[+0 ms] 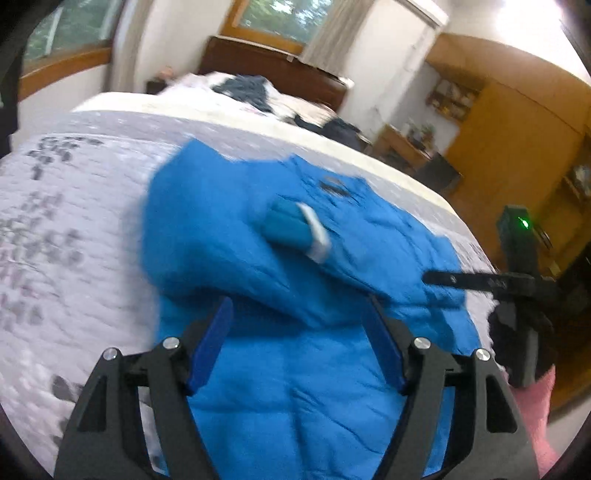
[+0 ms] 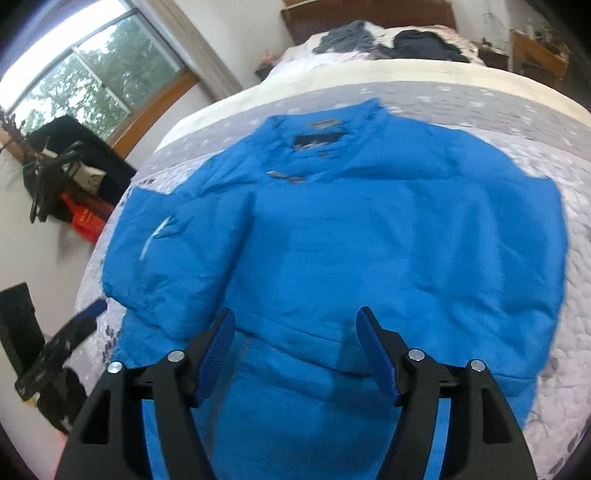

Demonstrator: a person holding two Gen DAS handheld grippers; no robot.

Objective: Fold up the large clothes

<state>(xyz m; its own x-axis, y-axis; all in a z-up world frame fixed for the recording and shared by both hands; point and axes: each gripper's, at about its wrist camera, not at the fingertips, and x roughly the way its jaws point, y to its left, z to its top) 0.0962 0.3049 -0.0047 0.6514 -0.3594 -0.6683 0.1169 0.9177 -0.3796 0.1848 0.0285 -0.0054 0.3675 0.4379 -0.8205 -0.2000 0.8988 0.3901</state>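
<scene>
**Right wrist view: blue jacket flat on bed, both claws wide and empty**

Right wrist view: bright blue padded jacket lies spread on the grey floral quilt covering the bed. Fabric is puffy and wrinkled. Collar with a dark inner label sits at the far end, toward the headboard; hem is nearest the camera. Long axis runs collar-to-hem, along the bed's length. One sleeve, with a thin white stripe, lies folded in against the body on the window side.

Right gripper hangs over the hem area, blue pads spread wide, nothing between them.

Left wrist view: same jacket, seen at a slant, motion-blurred. A sleeve cuff with white trim lies across the chest. Left gripper is above the lower part, jaws wide apart, holding nothing. Dark clothes are piled near the headboard.
</scene>
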